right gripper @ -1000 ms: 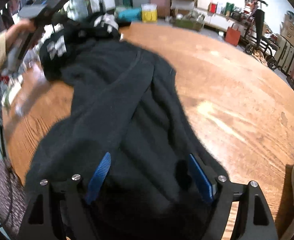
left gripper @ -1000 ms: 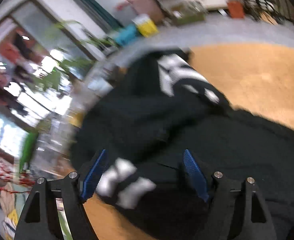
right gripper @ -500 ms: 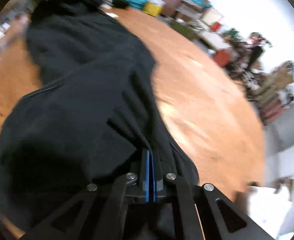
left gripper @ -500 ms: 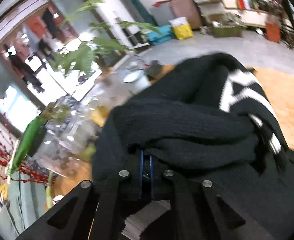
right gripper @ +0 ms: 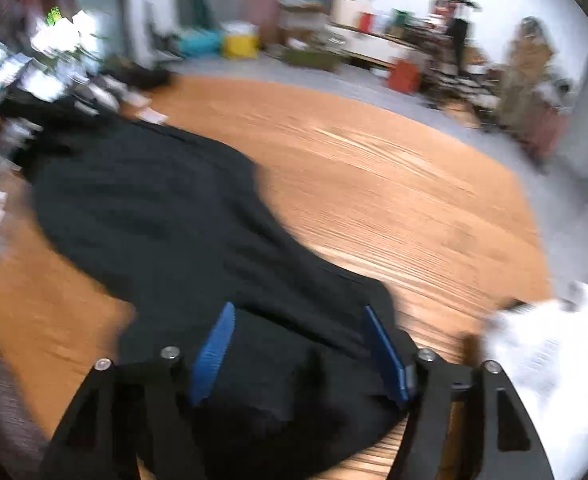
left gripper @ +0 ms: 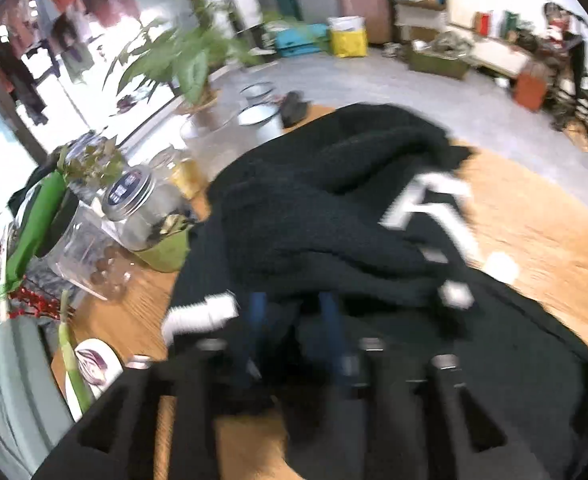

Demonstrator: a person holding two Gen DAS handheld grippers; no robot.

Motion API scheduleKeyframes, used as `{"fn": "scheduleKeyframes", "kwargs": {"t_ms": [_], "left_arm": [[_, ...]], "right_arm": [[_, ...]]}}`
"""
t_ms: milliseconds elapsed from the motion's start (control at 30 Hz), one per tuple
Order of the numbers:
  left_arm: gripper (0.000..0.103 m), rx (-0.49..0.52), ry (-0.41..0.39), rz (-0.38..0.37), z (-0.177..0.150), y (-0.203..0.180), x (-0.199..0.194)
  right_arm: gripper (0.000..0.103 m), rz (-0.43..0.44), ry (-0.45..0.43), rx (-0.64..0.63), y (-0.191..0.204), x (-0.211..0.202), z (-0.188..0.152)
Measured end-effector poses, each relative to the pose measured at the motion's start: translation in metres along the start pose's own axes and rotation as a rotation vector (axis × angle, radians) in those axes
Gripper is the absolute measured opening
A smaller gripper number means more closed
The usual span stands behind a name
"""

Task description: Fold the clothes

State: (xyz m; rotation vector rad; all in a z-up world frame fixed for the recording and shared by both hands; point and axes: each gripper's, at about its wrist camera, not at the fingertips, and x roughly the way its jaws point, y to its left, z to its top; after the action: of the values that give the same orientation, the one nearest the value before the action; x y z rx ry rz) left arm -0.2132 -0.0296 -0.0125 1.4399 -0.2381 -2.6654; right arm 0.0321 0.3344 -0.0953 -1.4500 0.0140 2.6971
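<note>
Lying across the wooden table [right gripper: 393, 184], from its left edge toward the near edge: black sweater [right gripper: 166, 216], white stripes bunched at the left-edge end. Spread wide over the sweater's near end, blue pads apart, nothing clamped: right gripper [right gripper: 297, 344]. Blurred above the bunched striped end: left gripper [left gripper: 294, 320], pads parted with a narrow gap, dark knit between, grip impossible to tell. Standing along the table's left edge: glass jars [left gripper: 134, 208]. Resting at the near right corner: white cloth [right gripper: 549, 344].
</note>
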Motion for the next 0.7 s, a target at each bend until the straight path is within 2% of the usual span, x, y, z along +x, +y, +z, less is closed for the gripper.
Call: {"fn": "scheduleKeyframes", "kwargs": {"t_ms": [33, 67, 167, 233, 267, 300, 333, 467, 533, 600, 700], "left_arm": [[0.061, 0.039, -0.010, -0.028, -0.007, -0.011, -0.015], [0.064, 0.078, -0.011, -0.057, -0.015, -0.022, -0.028], [0.064, 0.184, 0.032, -0.140, -0.046, -0.053, -0.053], [0.064, 0.200, 0.072, -0.195, -0.064, -0.058, -0.056], [0.064, 0.202, 0.092, -0.221, -0.073, -0.060, -0.058], [0.064, 0.197, 0.110, -0.241, -0.081, -0.060, -0.059], [0.064, 0.187, 0.131, -0.259, -0.091, -0.059, -0.060], [0.064, 0.137, 0.182, -0.285, -0.117, -0.044, -0.060], [0.064, 0.104, 0.199, -0.296, -0.127, -0.033, -0.062], [0.064, 0.070, 0.219, -0.313, -0.134, -0.022, -0.063], [0.064, 0.006, 0.275, -0.357, -0.142, -0.012, -0.062]], "right_arm": [[0.085, 0.005, 0.001, -0.029, 0.010, 0.007, 0.003], [0.085, 0.010, 0.003, -0.057, 0.020, 0.014, 0.005], [0.084, -0.044, 0.029, -0.096, 0.041, 0.042, 0.009], [0.084, -0.044, 0.046, -0.075, 0.050, 0.057, 0.008], [0.072, -0.045, 0.054, -0.064, 0.054, 0.065, 0.008], [0.028, -0.013, 0.068, -0.050, 0.056, 0.068, 0.007], [0.020, 0.030, 0.084, -0.034, 0.056, 0.070, 0.006], [0.013, 0.094, 0.043, -0.108, 0.061, 0.033, -0.021], [0.012, 0.137, 0.034, -0.127, 0.059, 0.003, -0.045], [0.011, 0.128, 0.030, -0.151, 0.055, -0.028, -0.076], [0.010, 0.138, 0.086, -0.154, 0.054, -0.045, -0.114]]}}
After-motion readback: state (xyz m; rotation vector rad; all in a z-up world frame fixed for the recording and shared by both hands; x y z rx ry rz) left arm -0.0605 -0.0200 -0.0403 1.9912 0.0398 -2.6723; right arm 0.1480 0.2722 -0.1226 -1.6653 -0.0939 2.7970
